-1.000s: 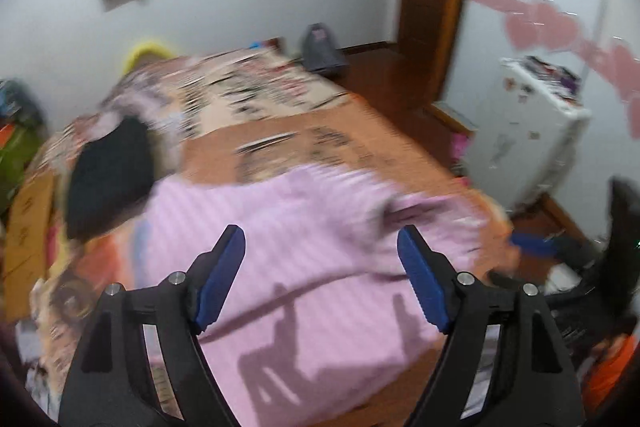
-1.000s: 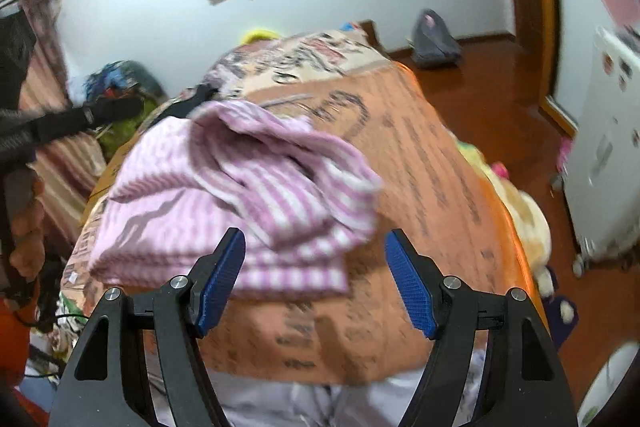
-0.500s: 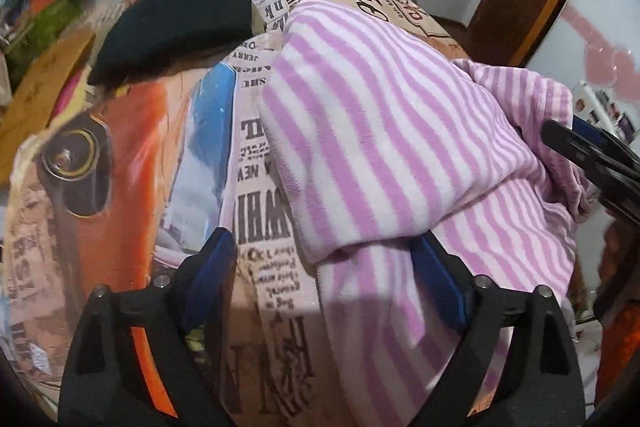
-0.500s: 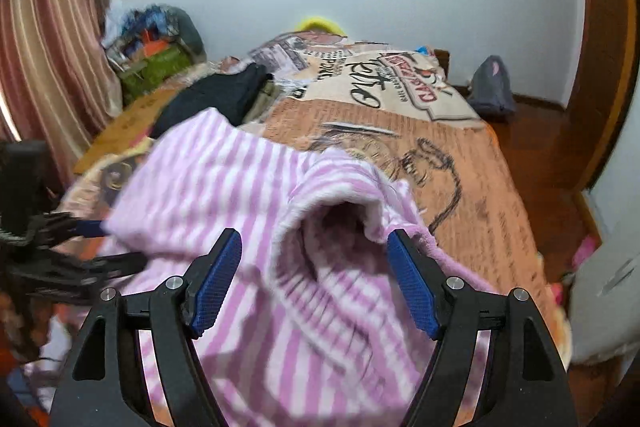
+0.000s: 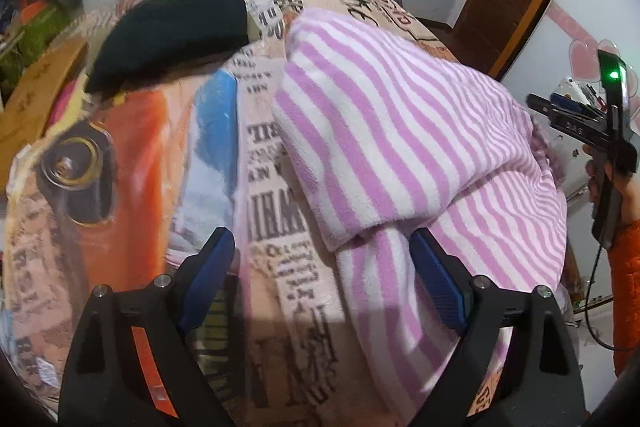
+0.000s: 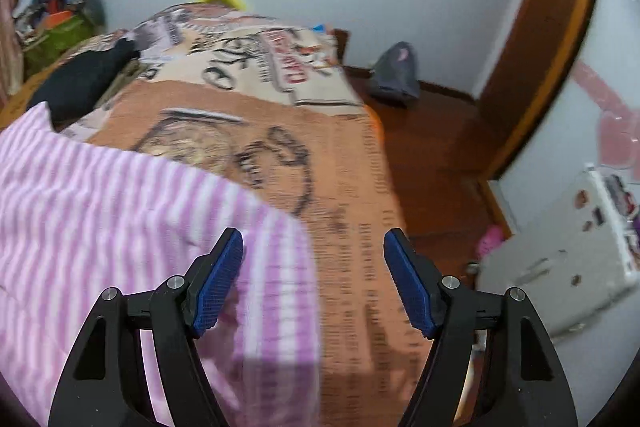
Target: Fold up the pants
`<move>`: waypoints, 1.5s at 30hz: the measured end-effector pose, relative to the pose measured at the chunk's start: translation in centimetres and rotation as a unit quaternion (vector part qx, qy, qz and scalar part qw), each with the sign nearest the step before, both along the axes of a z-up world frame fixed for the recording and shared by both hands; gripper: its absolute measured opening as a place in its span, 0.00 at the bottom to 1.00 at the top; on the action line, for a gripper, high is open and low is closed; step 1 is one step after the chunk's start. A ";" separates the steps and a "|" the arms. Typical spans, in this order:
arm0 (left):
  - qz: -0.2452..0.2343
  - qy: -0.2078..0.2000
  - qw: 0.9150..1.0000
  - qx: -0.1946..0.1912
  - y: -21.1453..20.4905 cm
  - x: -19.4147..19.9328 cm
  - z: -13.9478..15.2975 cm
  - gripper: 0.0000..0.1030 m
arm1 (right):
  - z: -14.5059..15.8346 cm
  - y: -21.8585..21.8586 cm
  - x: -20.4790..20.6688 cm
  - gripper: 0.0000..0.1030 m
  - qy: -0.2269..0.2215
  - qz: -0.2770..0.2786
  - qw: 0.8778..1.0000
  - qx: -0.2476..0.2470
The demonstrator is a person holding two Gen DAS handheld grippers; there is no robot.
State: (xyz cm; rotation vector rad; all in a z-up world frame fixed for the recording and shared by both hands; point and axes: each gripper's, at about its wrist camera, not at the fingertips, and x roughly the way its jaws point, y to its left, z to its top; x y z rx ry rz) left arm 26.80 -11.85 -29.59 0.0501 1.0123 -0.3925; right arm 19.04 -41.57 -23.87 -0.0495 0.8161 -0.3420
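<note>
From where I stood, going left to right across the bed (image 5: 132, 155): a black garment (image 5: 172, 31) lay toward the far left of the printed bedspread, well apart from the work. Then came the left tool (image 5: 320, 279), angled down over the near edge of the bed. Its jaws had just been opening and stood wide apart, clamped on nothing. The bare bedspread showed between them, and only the right-hand finger sat at the left border of the pants (image 5: 400, 131).

The pants, pink-and-white striped fleece, lay on the bed as a folded bundle, one layer doubled over another. In the left view the bundle ran away from the near edge toward the head of the bed, so its long axis lay roughly along the line the left tool pointed, and the cloth lay to that tool's right.

Further right, the right tool (image 6: 314, 281) also stood open and gripped nothing. The right border of the pants (image 6: 132, 227) passed between its fingers, so the cloth lay to its left, with the bedspread beyond.

I judged the bundle to sit between the two tools, each at one long side. The left tool looked the nearer to a clean grip, being low beside the doubled edge.
</note>
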 end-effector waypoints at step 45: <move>0.044 0.044 0.988 0.144 6.1 4.1 -3.5 0.65 | -5.3 4.7 2.7 0.68 0.043 0.122 0.985 0.116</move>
